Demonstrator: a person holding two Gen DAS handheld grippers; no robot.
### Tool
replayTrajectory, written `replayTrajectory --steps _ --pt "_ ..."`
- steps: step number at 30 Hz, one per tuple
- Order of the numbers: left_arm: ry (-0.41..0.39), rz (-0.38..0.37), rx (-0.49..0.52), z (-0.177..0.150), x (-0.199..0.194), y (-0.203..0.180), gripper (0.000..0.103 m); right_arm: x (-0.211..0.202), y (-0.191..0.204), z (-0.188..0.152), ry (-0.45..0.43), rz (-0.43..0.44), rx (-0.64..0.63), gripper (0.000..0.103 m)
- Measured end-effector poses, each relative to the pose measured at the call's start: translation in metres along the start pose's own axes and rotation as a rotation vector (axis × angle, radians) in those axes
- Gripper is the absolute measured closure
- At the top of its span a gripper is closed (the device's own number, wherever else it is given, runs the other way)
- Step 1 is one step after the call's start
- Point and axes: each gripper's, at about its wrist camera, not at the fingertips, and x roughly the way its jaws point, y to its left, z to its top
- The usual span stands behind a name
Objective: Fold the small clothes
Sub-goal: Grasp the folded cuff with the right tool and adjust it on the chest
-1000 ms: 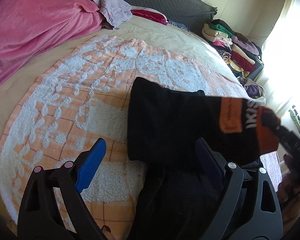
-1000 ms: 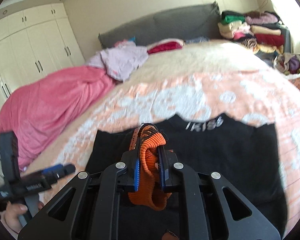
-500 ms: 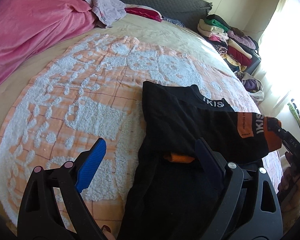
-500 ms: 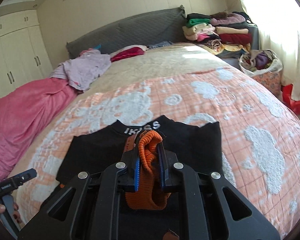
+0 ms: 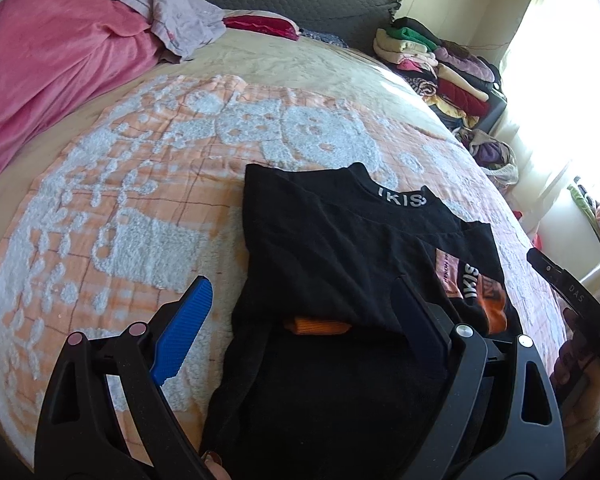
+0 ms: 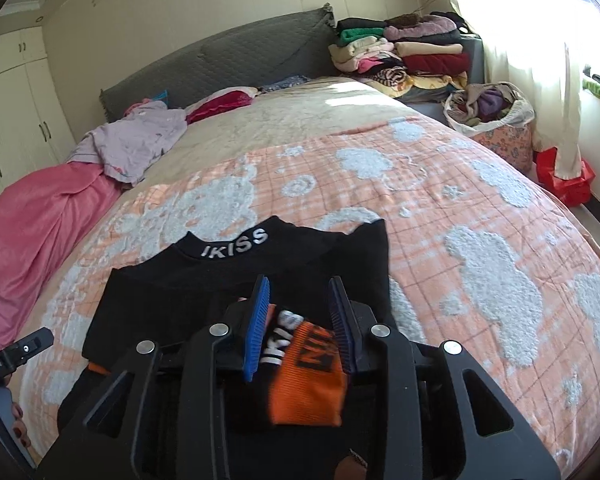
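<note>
A black sweater (image 5: 332,248) with an "IKISS" collar and orange cuffs lies on the orange and white blanket (image 5: 140,200), both sleeves folded in over its body. My left gripper (image 5: 300,300) is open and empty above the sweater's left part. My right gripper (image 6: 300,296) is open, its jaws either side of the orange cuff (image 6: 308,372), which lies loose on the sweater (image 6: 172,292). The other orange cuff (image 5: 316,326) peeks from under the left fold.
A pink duvet (image 5: 48,72) and a lilac garment (image 5: 180,28) lie at the bed's far left. Stacked folded clothes (image 6: 404,52) and a laundry basket (image 6: 492,116) stand beside the bed on the right, near the curtain.
My right gripper carried the orange-cuffed sleeve across the sweater, lowered it and opened, letting the cuff go. The sleeve now lies flat. My left gripper stayed open.
</note>
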Motion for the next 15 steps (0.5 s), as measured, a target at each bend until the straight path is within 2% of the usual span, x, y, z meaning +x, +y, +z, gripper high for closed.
replayTrajectory --steps 5,10,12,15 --pt "0.012 0.0 0.046 0.002 0.008 -0.016 0.019 -0.004 -0.007 -0.006 0.016 -0.017 -0.009 0.067" --pt "0.04 -0.013 0.11 0.007 0.018 -0.034 0.019 -0.003 -0.001 -0.011 0.045 -0.008 -0.042 0.066" --pt "0.069 -0.023 0.143 0.008 0.026 -0.042 0.025 -0.002 0.004 -0.014 0.059 0.002 -0.062 0.066" --pt "0.104 -0.045 0.181 0.008 0.037 -0.053 0.04 0.001 0.01 -0.017 0.082 0.019 -0.081 0.065"
